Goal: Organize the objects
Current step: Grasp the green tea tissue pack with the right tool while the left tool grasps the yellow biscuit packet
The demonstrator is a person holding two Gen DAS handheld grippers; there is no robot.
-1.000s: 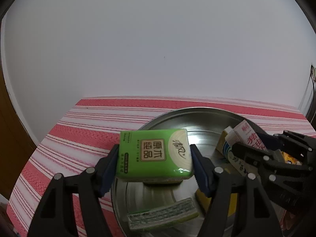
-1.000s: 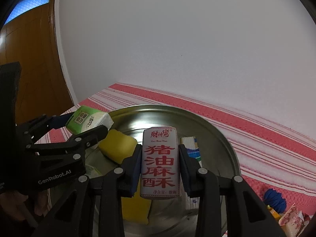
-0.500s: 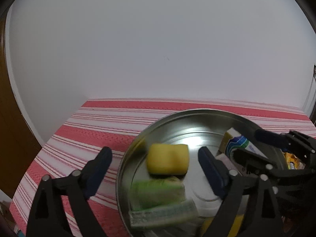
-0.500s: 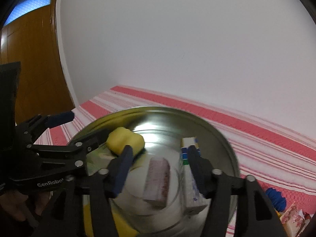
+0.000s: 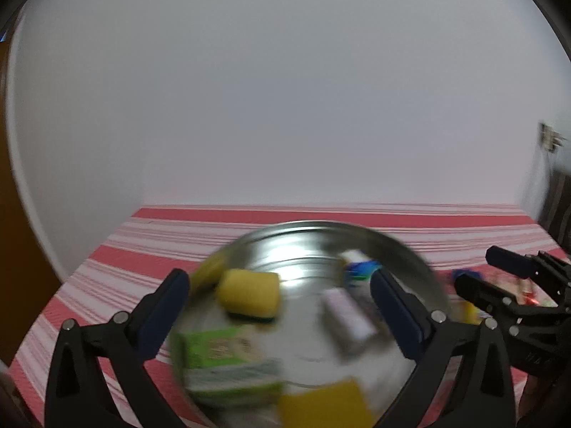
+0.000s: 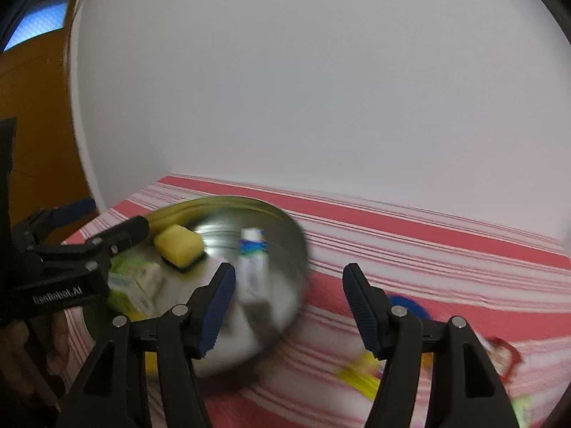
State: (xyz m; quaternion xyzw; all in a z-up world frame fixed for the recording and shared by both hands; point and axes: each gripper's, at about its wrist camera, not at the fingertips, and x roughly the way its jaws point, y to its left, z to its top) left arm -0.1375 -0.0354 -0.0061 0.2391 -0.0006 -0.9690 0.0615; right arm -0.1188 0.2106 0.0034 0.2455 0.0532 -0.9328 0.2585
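A round metal basin (image 5: 403,249) sits on the red-striped cloth and holds a yellow sponge (image 5: 248,294), a green tissue pack (image 5: 221,355), a pink snack pack (image 5: 348,312) and a toothpaste box (image 5: 358,267). My left gripper (image 5: 278,285) hovers over the basin, its jaws opening wide with nothing gripped; the tissue pack lies loose below. My right gripper (image 6: 289,274) is open and holds nothing, over the basin's (image 6: 285,221) right rim, with the toothpaste box (image 6: 253,260) by its left finger. Both views are blurred by motion.
On the cloth right of the basin lie a blue object (image 6: 407,305), a yellow packet (image 6: 360,374) and a red packet (image 6: 503,353). A white wall stands behind the table and a wooden door (image 6: 32,125) at the left.
The left gripper let go of the green tissue pack and the right let go of the pink snack pack; both now lie in the basin. Both grippers opened and pulled back, the right one swinging rightward.
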